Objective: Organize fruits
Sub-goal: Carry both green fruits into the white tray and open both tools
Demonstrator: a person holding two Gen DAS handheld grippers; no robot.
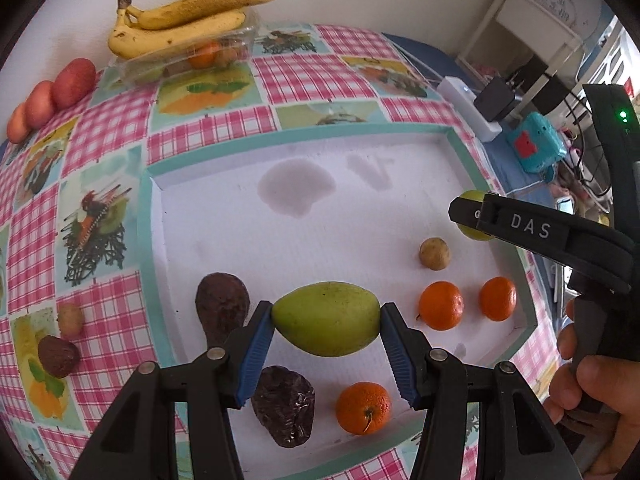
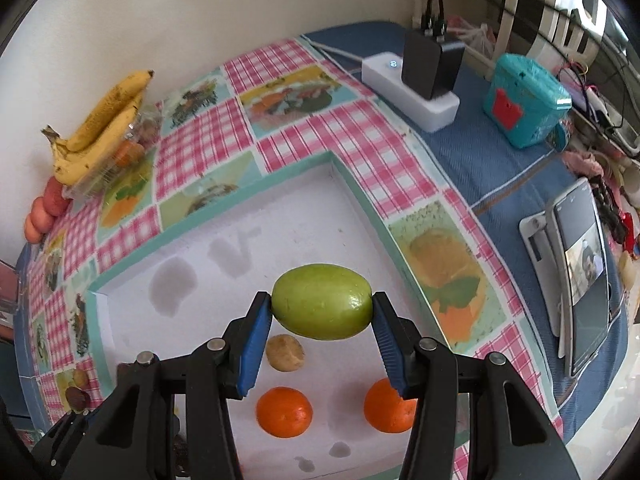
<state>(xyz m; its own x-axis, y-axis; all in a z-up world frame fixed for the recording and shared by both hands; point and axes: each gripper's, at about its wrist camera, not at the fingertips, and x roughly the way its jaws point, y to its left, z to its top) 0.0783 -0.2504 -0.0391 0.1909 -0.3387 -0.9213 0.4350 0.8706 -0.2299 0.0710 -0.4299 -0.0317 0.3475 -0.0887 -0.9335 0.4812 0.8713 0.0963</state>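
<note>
Green pear (image 1: 326, 318) pinched in left tongs (image 1: 327, 320), green fruit (image 2: 322, 301) in right tongs (image 2: 322, 306); both best lowered gently onto bare tray (image 1: 224, 216) floor, clear of oranges (image 1: 441, 305).

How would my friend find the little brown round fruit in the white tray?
Find the white tray with the teal rim. Near its right side sit two oranges. Just behind them lies the small tan fruit, the tray's only pale brown ball, smaller than the oranges.

1. A pink-checked, fruit-printed cloth (image 1: 200, 136) is covering the bench.
2. A white, teal-rimmed shallow tray (image 1: 240, 216) is showing grey stains.
3. Blue-padded black claws (image 1: 326, 356) (image 2: 316, 344) are gripping smooth green fruits (image 1: 326, 318) (image 2: 322, 301).
</note>
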